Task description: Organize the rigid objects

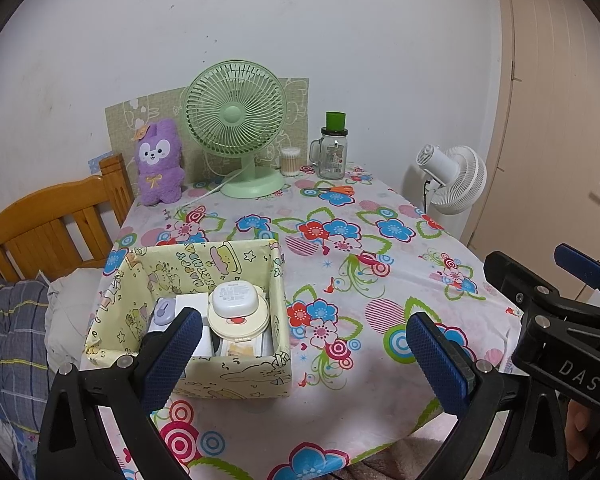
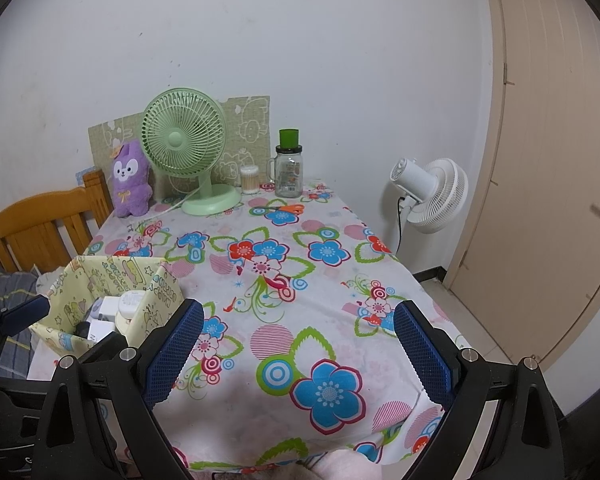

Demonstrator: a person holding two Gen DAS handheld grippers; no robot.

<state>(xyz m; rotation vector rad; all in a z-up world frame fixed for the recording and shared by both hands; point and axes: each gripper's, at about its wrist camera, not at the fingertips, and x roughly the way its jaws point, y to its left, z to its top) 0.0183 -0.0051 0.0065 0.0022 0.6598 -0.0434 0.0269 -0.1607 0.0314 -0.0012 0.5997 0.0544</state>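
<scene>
A yellow cartoon-print box (image 1: 236, 378) stands at the near left of the floral table (image 1: 340, 272). It holds a white rounded case (image 1: 236, 300) on a cream round compact (image 1: 240, 322), a small purple item (image 1: 163, 312) and white boxes. My left gripper (image 1: 304, 354) is open and empty, just in front of the box. My right gripper (image 2: 300, 354) is open and empty over the table's near edge. It also shows at the right edge of the left wrist view (image 1: 556, 312). The box also shows in the right wrist view (image 2: 148, 308).
At the table's back stand a purple plush (image 1: 159, 162), a green desk fan (image 1: 236, 128), a cotton-swab tub (image 1: 291, 162), a glass jar with a green cap (image 1: 333, 152), and orange scissors (image 1: 332, 190). A wooden bed frame (image 1: 52, 224) is left, a white floor fan (image 1: 452, 178) and a door (image 1: 560, 120) right.
</scene>
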